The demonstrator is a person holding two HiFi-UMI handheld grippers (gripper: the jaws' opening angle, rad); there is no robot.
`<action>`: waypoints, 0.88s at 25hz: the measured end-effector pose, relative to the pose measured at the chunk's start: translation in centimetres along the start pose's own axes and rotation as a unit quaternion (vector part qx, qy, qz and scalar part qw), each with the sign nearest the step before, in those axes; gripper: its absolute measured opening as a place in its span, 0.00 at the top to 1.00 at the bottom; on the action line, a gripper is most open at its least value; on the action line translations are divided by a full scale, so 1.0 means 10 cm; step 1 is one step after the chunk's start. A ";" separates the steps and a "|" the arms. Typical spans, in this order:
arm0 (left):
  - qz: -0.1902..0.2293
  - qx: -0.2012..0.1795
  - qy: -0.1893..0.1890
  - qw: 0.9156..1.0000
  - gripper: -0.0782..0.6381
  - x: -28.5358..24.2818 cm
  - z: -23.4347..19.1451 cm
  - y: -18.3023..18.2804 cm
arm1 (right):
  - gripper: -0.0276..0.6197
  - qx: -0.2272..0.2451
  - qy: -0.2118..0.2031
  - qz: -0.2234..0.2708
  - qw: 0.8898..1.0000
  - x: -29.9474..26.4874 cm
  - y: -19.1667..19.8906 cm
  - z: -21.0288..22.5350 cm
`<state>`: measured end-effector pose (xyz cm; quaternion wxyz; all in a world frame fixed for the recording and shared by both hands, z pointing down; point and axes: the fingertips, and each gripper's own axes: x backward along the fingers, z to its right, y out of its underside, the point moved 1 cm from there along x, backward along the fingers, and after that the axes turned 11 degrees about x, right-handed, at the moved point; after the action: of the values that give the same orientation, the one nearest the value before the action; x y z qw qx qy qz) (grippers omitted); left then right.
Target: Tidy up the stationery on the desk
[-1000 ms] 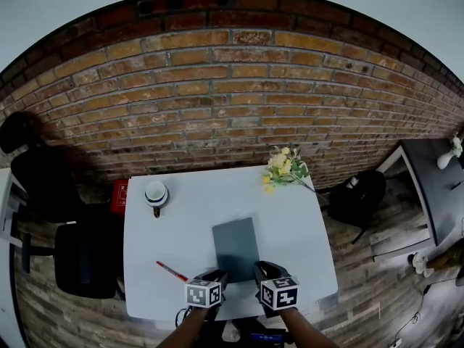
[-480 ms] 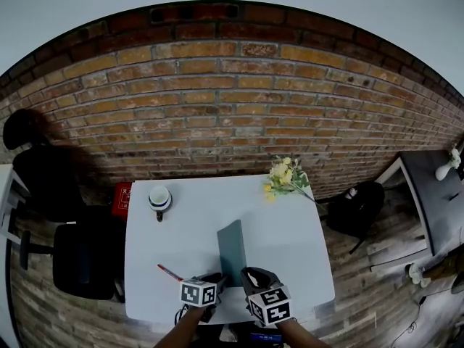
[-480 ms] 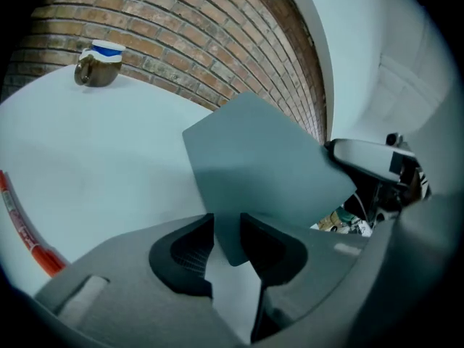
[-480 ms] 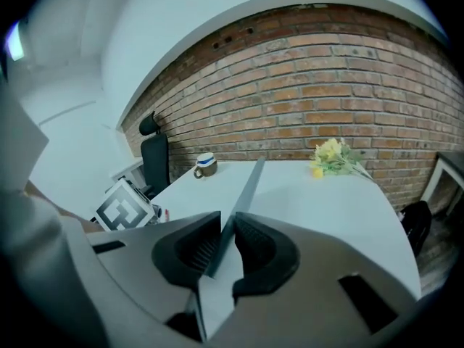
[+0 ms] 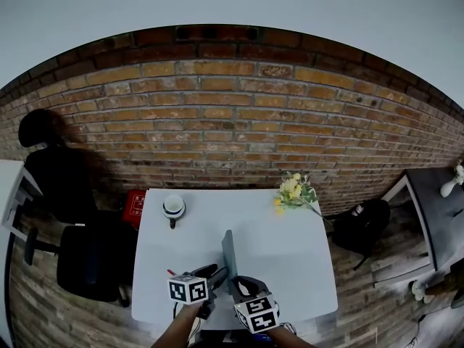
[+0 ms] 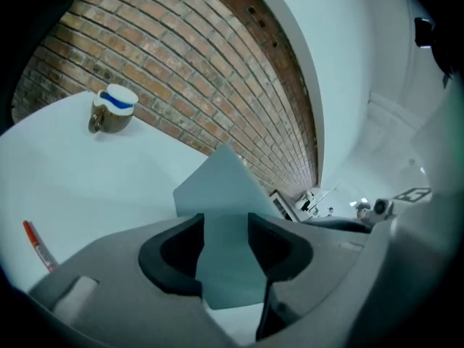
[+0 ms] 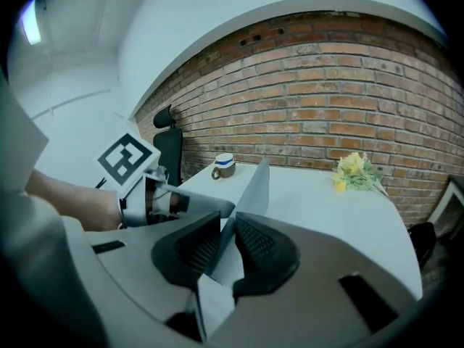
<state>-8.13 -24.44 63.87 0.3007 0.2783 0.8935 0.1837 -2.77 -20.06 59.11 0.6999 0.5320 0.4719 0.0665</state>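
One slate-grey rectangular notebook [image 5: 229, 256], flat on the white table [image 5: 290, 267] a second ago, is now turned up on edge near the table's front. The right gripper [image 7: 226, 234] pinches its thin edge. The left gripper [image 6: 226, 245], its jaws just widened, straddles it without pressing. White print on the red box [image 5: 135, 206] beside the table is unreadable.

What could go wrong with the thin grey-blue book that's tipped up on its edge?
1. The left gripper has just been opening its jaws, with the thin grey-blue book showing between them. Probably only the right gripper, shut on the book's edge, holds it now, so the book could swing or flop down.
2. If it tips toward the left gripper's side, it might land on the red pen lying on the white desk.
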 end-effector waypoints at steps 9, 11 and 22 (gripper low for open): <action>-0.023 -0.020 0.007 1.000 0.59 0.05 0.29 -0.34 | 0.84 0.003 0.004 0.001 1.000 -0.06 -0.04 -0.10; -0.034 -0.030 0.004 0.999 0.58 0.02 0.34 -0.35 | 0.84 0.004 0.004 0.002 1.000 -0.07 -0.05 -0.11; -0.115 -0.067 -0.072 0.988 0.56 -0.27 0.29 -0.21 | 0.84 0.014 -0.003 0.007 1.000 -0.10 -0.06 -0.18</action>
<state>-5.34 -27.28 61.83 0.4015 0.1657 0.8811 0.1870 -4.91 -19.66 59.20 0.6936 0.5449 0.4669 0.0632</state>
